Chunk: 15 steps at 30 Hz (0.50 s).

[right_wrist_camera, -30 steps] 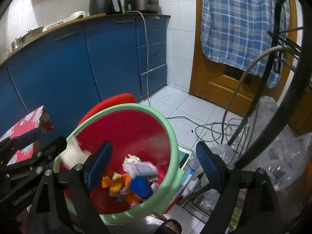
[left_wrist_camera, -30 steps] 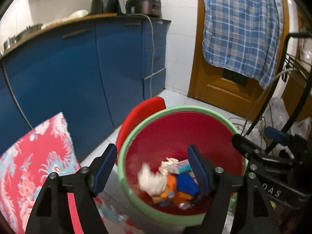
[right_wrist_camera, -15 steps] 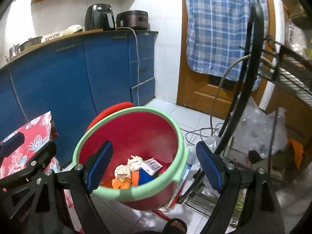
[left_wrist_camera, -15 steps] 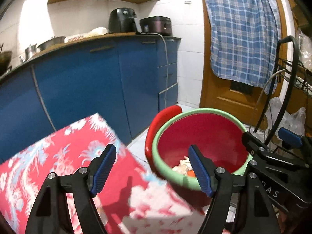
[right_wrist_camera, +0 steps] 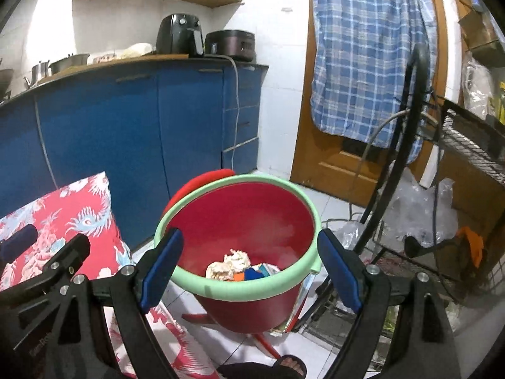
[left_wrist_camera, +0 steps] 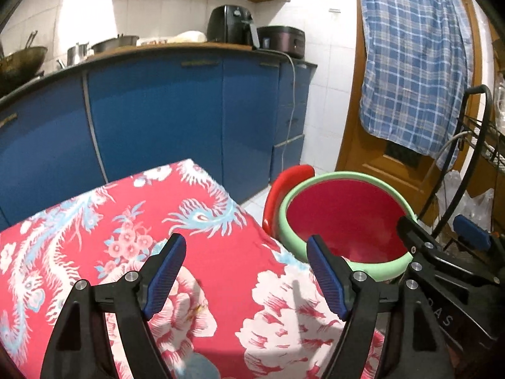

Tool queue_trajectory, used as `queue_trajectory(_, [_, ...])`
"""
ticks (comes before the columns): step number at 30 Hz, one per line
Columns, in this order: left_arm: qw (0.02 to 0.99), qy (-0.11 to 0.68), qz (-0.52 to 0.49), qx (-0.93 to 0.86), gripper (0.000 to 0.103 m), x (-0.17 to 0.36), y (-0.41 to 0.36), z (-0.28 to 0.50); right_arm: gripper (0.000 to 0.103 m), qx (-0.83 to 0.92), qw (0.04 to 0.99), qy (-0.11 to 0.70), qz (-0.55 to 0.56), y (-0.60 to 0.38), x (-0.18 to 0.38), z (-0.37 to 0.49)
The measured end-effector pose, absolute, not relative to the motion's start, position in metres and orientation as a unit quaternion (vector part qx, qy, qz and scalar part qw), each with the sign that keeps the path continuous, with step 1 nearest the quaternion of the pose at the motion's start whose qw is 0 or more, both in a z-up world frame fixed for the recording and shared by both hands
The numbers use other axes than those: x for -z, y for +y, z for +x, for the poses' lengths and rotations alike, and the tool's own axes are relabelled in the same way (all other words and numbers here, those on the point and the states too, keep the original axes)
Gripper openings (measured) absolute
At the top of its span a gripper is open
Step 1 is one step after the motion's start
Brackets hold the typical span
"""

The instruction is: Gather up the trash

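Note:
A red bucket with a green rim (right_wrist_camera: 240, 293) stands on the floor; it also shows in the left wrist view (left_wrist_camera: 372, 265). Crumpled paper (right_wrist_camera: 228, 265) and orange and blue scraps (right_wrist_camera: 249, 274) lie at its bottom. My right gripper (right_wrist_camera: 249, 271) is open and empty, held above the bucket's near rim. My left gripper (left_wrist_camera: 246, 278) is open and empty, over the red floral tablecloth (left_wrist_camera: 126, 237), to the left of the bucket. The left gripper's body shows in the right wrist view (right_wrist_camera: 47, 271).
Blue kitchen cabinets (left_wrist_camera: 151, 117) run along the back. A wooden door with a hanging plaid cloth (right_wrist_camera: 363, 63) is at the right. A black wire rack (right_wrist_camera: 467, 145), plastic bags (right_wrist_camera: 419, 218) and cables crowd the floor right of the bucket. A sandalled foot (right_wrist_camera: 287, 364) is below.
Both grippers rose and drew back from the bucket. The left one swung left over the tablecloth. The white paper that was falling a second ago now lies in the bucket.

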State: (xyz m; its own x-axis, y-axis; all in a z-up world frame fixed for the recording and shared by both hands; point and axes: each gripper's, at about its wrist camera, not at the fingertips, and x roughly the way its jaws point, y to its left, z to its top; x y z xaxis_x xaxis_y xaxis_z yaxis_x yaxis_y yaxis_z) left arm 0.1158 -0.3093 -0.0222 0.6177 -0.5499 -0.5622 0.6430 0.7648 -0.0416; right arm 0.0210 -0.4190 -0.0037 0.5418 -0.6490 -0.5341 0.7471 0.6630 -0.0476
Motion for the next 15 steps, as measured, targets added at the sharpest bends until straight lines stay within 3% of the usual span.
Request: queue_trajectory(15, [0.906, 0.271, 0.064, 0.318, 0.080, 0.022, -0.300, 0.112, 0.083, 0.404, 0.873, 0.270, 0.048, -0.407, 0.004, 0.027])
